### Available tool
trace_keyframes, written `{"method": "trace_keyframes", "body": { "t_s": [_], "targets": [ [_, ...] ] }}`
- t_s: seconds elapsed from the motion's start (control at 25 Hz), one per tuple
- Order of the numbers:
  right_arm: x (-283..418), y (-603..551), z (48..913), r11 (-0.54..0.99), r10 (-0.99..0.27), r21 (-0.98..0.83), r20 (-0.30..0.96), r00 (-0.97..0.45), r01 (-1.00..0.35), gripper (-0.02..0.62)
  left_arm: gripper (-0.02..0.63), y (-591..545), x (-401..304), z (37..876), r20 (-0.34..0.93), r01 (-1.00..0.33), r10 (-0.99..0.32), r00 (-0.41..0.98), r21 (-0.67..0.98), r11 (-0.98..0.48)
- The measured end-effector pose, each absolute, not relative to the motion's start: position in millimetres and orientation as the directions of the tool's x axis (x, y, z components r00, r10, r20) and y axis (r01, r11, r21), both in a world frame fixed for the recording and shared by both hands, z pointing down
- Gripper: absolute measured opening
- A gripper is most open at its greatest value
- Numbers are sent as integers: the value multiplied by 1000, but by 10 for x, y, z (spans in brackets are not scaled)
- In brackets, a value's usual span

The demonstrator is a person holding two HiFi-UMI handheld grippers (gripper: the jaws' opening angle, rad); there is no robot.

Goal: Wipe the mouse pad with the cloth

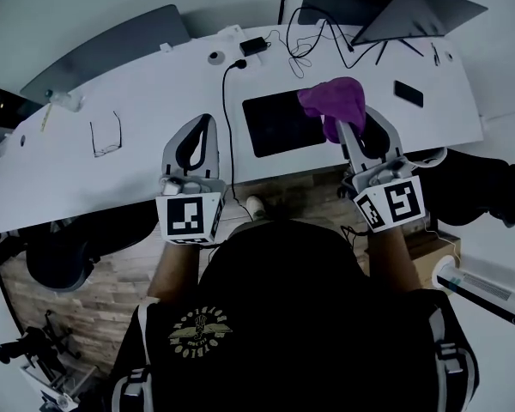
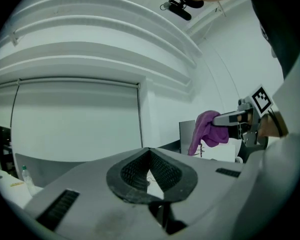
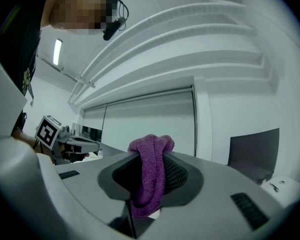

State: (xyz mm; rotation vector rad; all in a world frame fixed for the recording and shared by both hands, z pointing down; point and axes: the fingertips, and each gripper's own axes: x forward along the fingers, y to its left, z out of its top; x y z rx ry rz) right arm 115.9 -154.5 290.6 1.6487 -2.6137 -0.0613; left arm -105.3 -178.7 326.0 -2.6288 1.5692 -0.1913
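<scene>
My right gripper [image 1: 342, 129] is clamped on the purple cloth [image 1: 335, 101]; in right gripper view it's bunched betw. the two pads, folded over the top & drooping below. In head view the cloth sits over the top-right corner of the black mouse pad [image 1: 279, 125] on the white desk [image 1: 154, 101]; can't tell if it touches the pad. My left gripper [image 1: 197, 134] is closed w/ nothing in it, tips meeting, held over the desk's near edge, left of the pad. Glasses [image 1: 106, 136] lie further left, phone [image 1: 408, 93] right of the pad, laptop [image 1: 416, 11] at the far right
</scene>
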Motion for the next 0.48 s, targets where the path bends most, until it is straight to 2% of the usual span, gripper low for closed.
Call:
{"method": "trace_keyframes", "body": {
  "t_s": [0.2,0.48],
  "targets": [
    [1074,-1630,2812,409,-912,82,17,-409,-909,94,2,-1964,-1063,3136,32,-857,-864,502,-114,-502],
    [1061,-1705,2874,412,-911,72,45,-410,-908,94,2,-2050,-1130,3323,88,-862,-866,492,-93,-499]
  ]
}}
